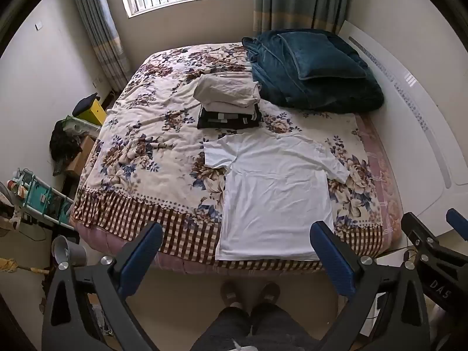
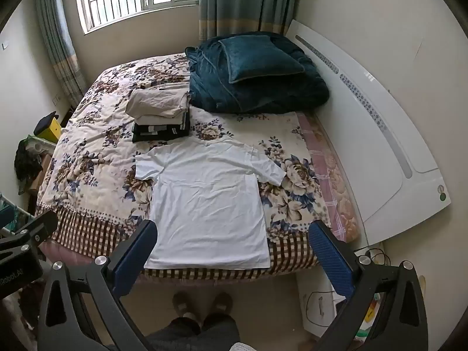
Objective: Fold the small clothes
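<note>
White t-shirt (image 1: 275,193) lies flat, face up, on the bed (image 1: 140,134), hem at the near edge, collar toward the far side, so its long axis runs straight away from both grippers. Sleeves spread toward the bed's left and right edges. Folded stack (image 1: 228,102) sits just past the collar, dark teal blanket (image 1: 310,70) at the far right corner by the headboard.

Left gripper (image 1: 237,251) released, jaws spread wide, nothing between them, hovering off the near edge above the hem. Right gripper (image 2: 232,248) same: wide apart, empty, also over the hem, not touching.

Shirt is ahead of and below both, roughly centred between them. My read: left hand is nearer the left sleeve and side seam, right nearer the right. Fold not started; likely next is coming down on the hem corners or sleeves
</note>
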Motion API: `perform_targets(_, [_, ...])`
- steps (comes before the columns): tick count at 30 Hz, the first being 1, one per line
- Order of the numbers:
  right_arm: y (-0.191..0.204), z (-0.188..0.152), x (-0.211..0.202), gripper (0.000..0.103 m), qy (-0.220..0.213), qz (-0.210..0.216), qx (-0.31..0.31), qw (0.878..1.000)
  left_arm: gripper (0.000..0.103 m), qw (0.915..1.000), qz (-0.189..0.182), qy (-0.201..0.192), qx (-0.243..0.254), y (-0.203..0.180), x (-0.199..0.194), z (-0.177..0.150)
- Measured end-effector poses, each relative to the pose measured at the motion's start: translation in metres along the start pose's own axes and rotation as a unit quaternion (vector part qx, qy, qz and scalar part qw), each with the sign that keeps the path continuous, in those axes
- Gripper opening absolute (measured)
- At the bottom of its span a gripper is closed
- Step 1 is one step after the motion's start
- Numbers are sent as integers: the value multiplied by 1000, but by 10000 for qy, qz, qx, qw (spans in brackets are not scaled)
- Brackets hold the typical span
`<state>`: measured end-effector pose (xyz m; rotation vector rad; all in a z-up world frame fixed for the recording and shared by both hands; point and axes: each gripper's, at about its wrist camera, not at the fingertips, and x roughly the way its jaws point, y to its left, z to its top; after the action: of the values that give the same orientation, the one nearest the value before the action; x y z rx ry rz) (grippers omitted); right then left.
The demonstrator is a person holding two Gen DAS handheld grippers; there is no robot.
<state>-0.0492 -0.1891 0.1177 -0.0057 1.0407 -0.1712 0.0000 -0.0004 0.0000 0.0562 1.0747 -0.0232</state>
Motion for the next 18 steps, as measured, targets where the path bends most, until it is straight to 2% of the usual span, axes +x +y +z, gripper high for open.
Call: perform_targets(18, [-2,3,-12,103,-89,-5,6,10000,103,10000,-51,-33,-43,1,-8,6])
